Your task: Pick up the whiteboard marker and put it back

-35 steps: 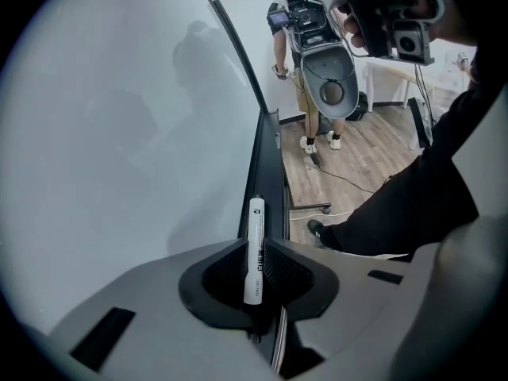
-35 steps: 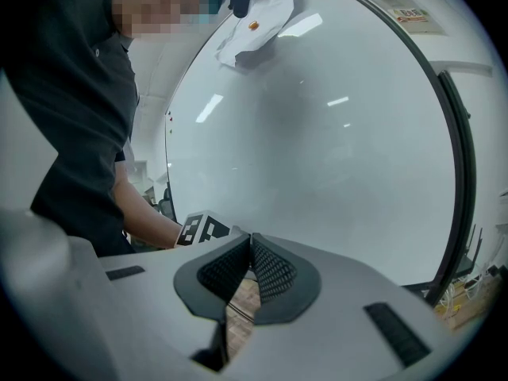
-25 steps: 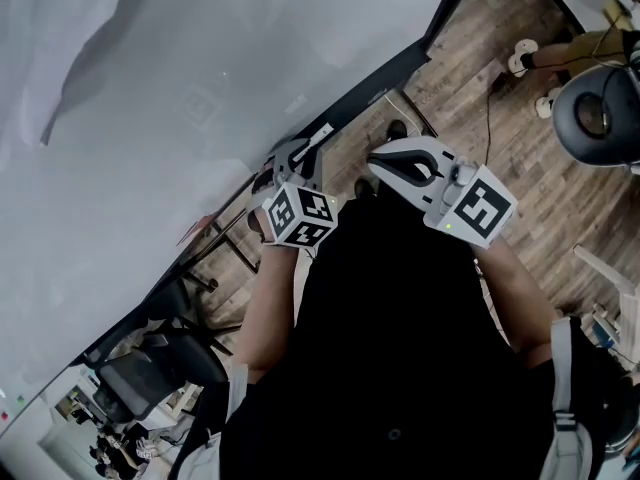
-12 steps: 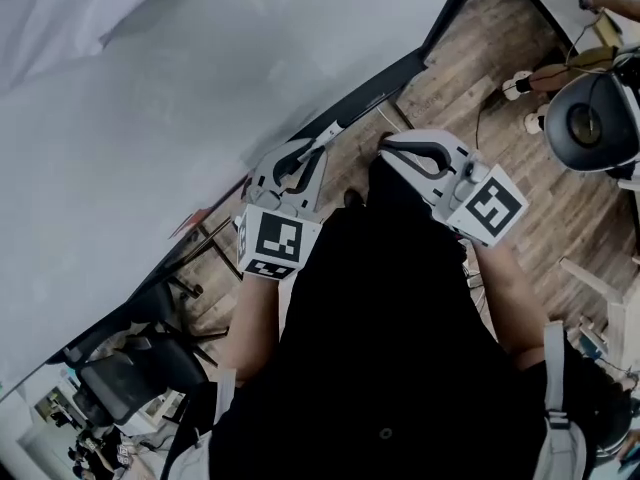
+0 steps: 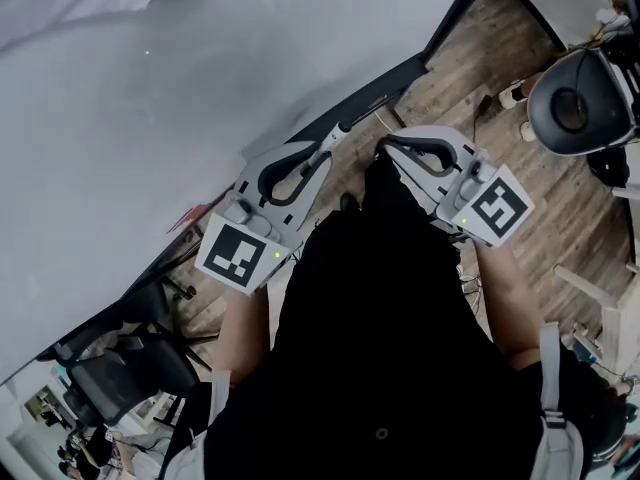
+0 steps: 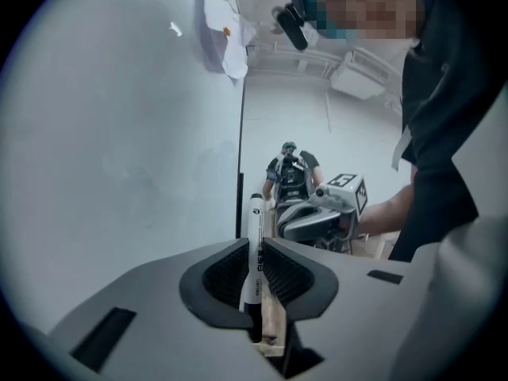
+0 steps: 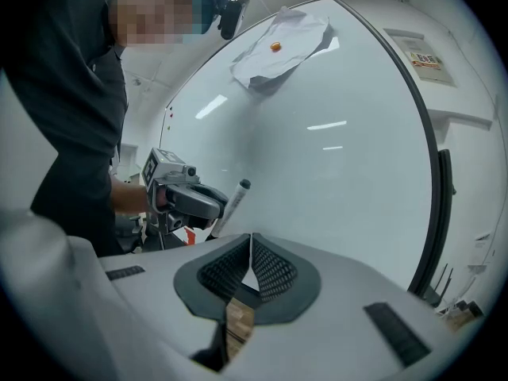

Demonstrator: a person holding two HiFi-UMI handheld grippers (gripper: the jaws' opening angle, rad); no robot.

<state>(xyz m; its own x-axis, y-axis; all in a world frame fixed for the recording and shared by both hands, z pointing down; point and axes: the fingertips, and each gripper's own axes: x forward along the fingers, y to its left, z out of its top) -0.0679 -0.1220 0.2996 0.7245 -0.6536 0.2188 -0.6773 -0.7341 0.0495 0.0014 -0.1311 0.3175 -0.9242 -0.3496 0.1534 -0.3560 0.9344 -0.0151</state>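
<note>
A white whiteboard marker [image 6: 255, 228] with a black cap stands clamped between the pads of my left gripper [image 6: 252, 248], cap end pointing away from me. In the head view my left gripper [image 5: 325, 153] points toward the whiteboard [image 5: 150, 118], and the marker [image 5: 340, 129] sticks out past its tips. The right gripper view shows the marker [image 7: 232, 203] slanting up in front of the white board [image 7: 333, 133]. My right gripper [image 7: 251, 248] is shut with nothing between its pads. It hangs just right of the left one in the head view [image 5: 388, 148].
A sheet of paper [image 7: 282, 42] is pinned high on the board with a small orange magnet. The board's dark frame [image 5: 400, 68] runs above a wooden floor [image 5: 470, 58]. An office chair [image 5: 130, 368] stands at lower left, a round black seat [image 5: 575, 98] at upper right.
My left gripper has risen with the marker and tipped from pointing down to nearly level, facing the board. The right gripper rose slightly.
</note>
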